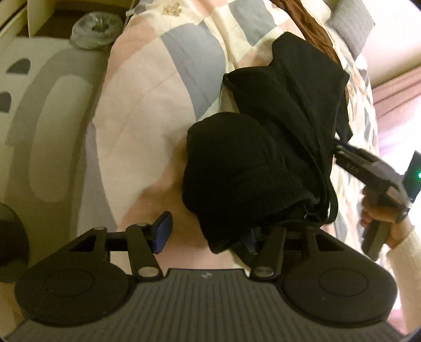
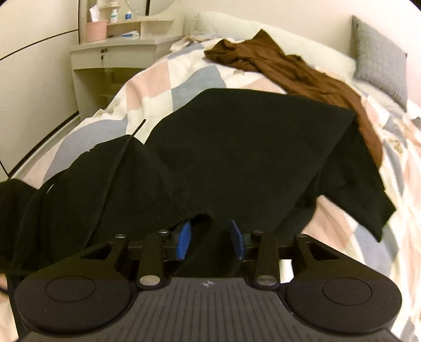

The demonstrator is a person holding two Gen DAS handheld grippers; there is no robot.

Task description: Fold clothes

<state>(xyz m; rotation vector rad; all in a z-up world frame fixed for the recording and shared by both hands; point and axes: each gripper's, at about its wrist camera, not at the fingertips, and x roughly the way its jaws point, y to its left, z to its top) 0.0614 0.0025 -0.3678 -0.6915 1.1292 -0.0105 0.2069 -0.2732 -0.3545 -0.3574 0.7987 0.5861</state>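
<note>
Left wrist view: the left tongs stand about half open over a bed covered by a patchwork quilt of pink, cream and grey-blue squares. A black knit garment lies bunched on the quilt, and its near end drapes over the right-hand blue pad, while the left-hand blue pad stands bare and clear of the cloth. The pads do not press the garment between them. At the far side of the garment, the right tongs reach into the fabric's edge, carried by a hand in a cream sleeve; from here I cannot tell how they stand. A strip of brown garment shows beyond the black one. A rug with grey arches lies on the floor to the left.

Right wrist view: the right tongs are partly open, both blue pads visible, with the ribbed hem of the black knit garment hanging down in the gap; the pads appear apart from the cloth. The garment spreads across the quilt. The brown garment lies crumpled behind it, beside a grey pillow. A cream dresser stands by the wall.
</note>
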